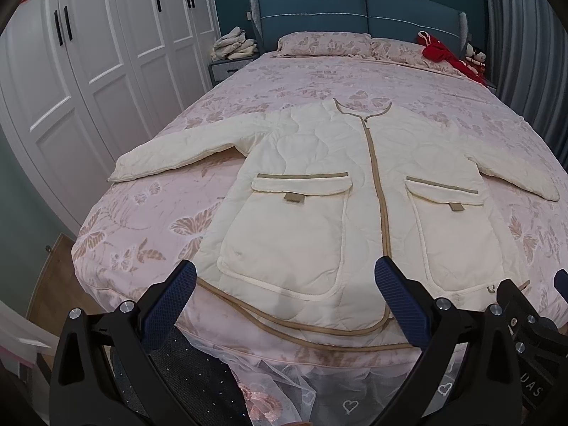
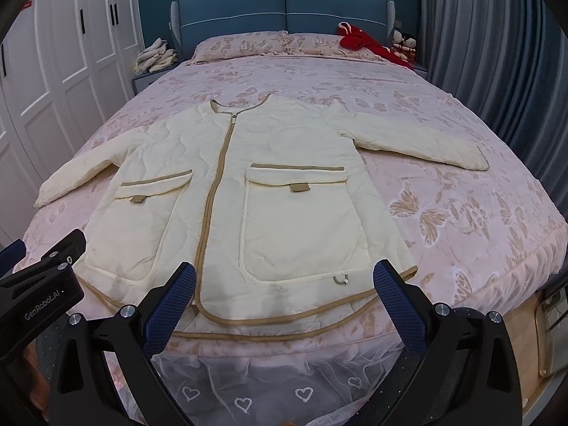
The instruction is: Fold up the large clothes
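Observation:
A cream quilted jacket [image 1: 319,184] with tan trim, a zipped front and two flap pockets lies flat and face up on the bed, sleeves spread to both sides. It also shows in the right wrist view [image 2: 248,184]. My left gripper [image 1: 285,273] is open and empty, hovering above the jacket's hem at the foot of the bed. My right gripper [image 2: 284,273] is open and empty above the hem on the right half. The left gripper's body [image 2: 42,284] shows at the right wrist view's left edge.
The bed [image 1: 149,213] has a pink butterfly quilt and a blue headboard [image 1: 355,10]. A red garment [image 1: 443,53] lies by the pillows. White wardrobes [image 1: 88,53] stand at left, curtains [image 2: 497,53] at right. Folded clothes [image 1: 234,44] sit on a nightstand.

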The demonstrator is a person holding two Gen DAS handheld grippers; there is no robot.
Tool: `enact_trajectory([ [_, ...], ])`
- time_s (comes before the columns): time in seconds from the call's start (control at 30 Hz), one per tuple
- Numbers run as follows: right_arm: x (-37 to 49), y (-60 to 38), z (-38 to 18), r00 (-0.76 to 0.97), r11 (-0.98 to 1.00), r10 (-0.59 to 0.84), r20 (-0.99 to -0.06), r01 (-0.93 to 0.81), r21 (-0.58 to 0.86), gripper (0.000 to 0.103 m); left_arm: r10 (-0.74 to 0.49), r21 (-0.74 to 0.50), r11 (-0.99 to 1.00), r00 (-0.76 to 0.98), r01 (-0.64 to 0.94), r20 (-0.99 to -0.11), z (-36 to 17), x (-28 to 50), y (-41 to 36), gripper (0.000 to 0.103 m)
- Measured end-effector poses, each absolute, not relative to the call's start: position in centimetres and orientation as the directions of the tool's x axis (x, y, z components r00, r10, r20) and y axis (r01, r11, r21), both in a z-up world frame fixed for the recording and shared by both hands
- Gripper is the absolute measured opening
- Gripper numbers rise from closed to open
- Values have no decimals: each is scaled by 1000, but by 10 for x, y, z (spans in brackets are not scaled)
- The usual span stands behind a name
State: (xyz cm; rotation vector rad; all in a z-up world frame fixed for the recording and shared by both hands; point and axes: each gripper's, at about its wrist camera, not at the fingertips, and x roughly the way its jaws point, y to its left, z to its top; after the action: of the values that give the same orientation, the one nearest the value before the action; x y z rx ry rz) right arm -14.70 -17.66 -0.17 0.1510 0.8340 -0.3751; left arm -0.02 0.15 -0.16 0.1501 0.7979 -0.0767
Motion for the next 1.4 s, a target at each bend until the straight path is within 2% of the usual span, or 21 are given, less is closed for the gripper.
enact_trajectory([
  [1.4,-148,-161,5,634,942,-222,-741,334,3,98,10,112,989,694,101,-720,2,-7,14,98],
])
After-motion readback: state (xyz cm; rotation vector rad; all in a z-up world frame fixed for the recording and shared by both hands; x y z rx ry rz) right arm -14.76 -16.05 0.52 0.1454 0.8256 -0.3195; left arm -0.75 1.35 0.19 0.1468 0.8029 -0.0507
